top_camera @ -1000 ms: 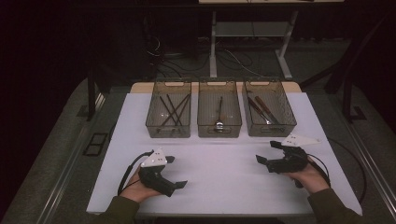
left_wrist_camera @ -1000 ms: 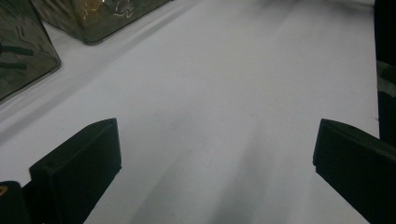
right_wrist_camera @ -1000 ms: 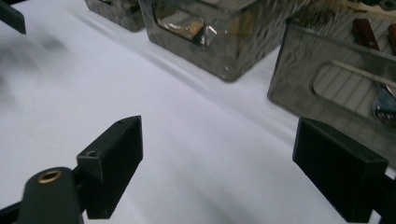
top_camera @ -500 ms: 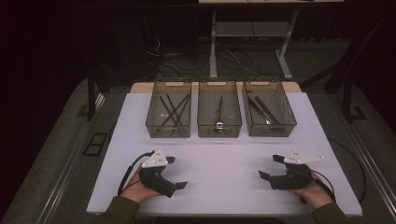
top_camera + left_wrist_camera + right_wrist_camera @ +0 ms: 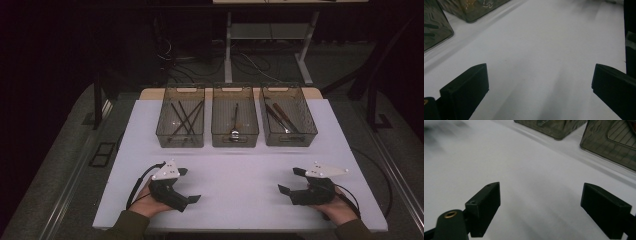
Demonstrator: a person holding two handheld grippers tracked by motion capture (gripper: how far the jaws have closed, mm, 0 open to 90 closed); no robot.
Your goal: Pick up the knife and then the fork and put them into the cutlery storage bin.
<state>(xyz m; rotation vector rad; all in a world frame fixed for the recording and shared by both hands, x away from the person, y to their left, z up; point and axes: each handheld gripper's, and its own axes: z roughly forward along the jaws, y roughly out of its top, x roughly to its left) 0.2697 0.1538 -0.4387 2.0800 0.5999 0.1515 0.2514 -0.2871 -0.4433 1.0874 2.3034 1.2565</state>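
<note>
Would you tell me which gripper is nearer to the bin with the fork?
Left, narrowly. The left gripper rests on the table, below and left of the fork bin; the right gripper lies below and farther to its right.

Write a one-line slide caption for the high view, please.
Two open grippers, left and right, rest before three cutlery bins.

three bins (image 5: 235,137) (about four sticks leftmost), two grippers (image 5: 186,186)

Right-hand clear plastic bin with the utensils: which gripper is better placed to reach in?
Probably right: the right gripper lies below that right-hand clear plastic bin, jaws open and empty; the left gripper sits across the table.
</note>
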